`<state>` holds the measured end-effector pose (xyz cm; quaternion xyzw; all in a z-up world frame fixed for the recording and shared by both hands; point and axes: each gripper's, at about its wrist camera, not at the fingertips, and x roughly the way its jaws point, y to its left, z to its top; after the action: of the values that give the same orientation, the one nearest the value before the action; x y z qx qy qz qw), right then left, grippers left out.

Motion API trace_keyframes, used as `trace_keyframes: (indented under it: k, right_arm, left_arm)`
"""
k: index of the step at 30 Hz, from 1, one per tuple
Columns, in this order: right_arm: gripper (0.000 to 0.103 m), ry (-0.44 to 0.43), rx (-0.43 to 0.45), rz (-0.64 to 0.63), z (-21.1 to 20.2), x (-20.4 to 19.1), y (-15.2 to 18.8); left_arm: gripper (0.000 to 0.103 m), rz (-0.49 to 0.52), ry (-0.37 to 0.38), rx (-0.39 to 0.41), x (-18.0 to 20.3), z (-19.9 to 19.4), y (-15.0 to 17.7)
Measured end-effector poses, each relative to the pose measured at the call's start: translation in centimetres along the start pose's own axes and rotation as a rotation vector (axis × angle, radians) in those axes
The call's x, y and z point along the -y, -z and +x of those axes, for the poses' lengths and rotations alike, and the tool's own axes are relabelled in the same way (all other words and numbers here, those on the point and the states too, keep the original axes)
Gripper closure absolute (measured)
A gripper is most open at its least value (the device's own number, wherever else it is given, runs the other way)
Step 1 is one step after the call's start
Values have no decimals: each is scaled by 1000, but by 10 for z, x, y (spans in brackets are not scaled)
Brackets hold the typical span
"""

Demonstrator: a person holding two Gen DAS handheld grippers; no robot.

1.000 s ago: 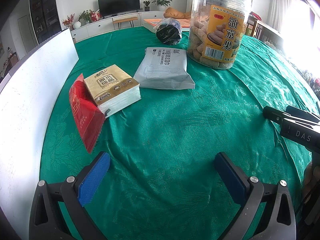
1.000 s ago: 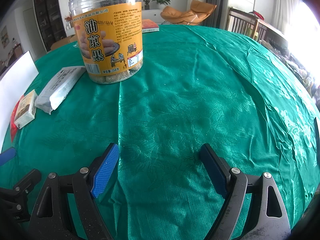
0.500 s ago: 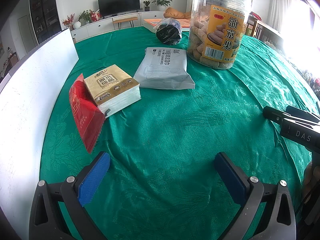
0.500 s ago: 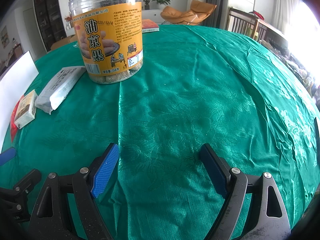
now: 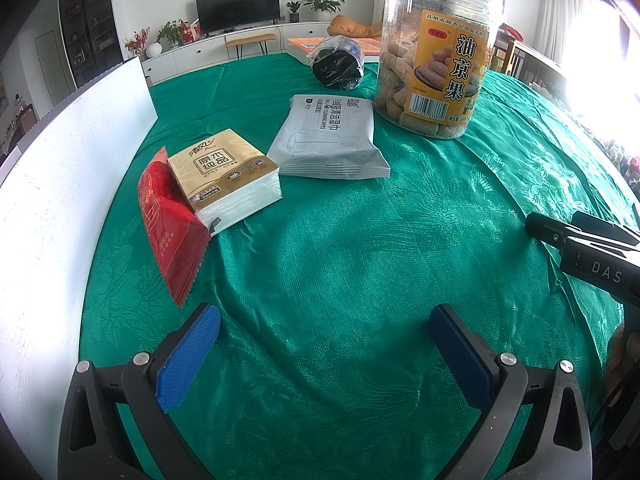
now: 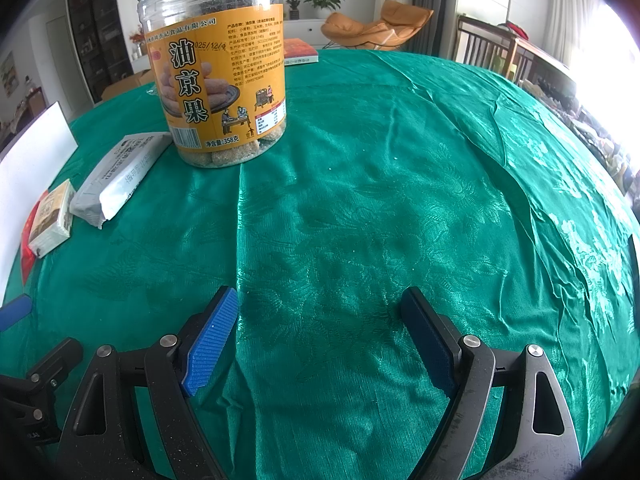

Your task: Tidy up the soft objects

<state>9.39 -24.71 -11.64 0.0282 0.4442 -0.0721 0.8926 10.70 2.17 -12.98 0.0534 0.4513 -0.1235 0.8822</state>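
Note:
A red soft packet (image 5: 170,224) lies at the left on the green tablecloth. A tan tissue pack (image 5: 228,174) leans on it. A grey wipes pack (image 5: 330,138) lies beyond, and a black roll in clear wrap (image 5: 338,64) sits farther back. The tissue pack (image 6: 52,216) and wipes pack (image 6: 120,174) also show at the left of the right wrist view. My left gripper (image 5: 324,350) is open and empty, low over the cloth, short of the packs. My right gripper (image 6: 320,336) is open and empty over bare cloth.
A tall clear snack jar (image 5: 436,52) with an orange label stands behind the wipes pack; it also shows in the right wrist view (image 6: 218,68). A white board (image 5: 60,184) stands along the left edge. A book (image 6: 300,52) lies at the far side. The green cloth (image 6: 440,184) is wrinkled at right.

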Motion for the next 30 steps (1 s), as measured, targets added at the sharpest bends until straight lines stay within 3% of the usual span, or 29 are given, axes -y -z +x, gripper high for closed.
trace_keyframes:
  k: [14, 19, 23, 24, 26, 30]
  right_arm:
    - [17, 0, 0, 0, 0, 0, 0]
    - [17, 0, 0, 0, 0, -1, 0]
    - [17, -8, -5, 9, -2, -2, -1]
    - [17, -36, -21, 32, -2, -4, -4]
    - [17, -216, -44, 77, -2, -18, -18]
    - [17, -360, -93, 37, 13, -87, -61]
  left_arm:
    - [0, 2, -1, -1, 0, 0, 0]
    - [0, 25, 12, -65, -7, -8, 8]
    - [0, 38, 21, -63, -14, -18, 23]
    - [0, 42, 24, -53, -15, -20, 27]
    - [0, 45, 28, -20, -17, -24, 34]
    - [0, 26, 14, 10, -18, -26, 38]
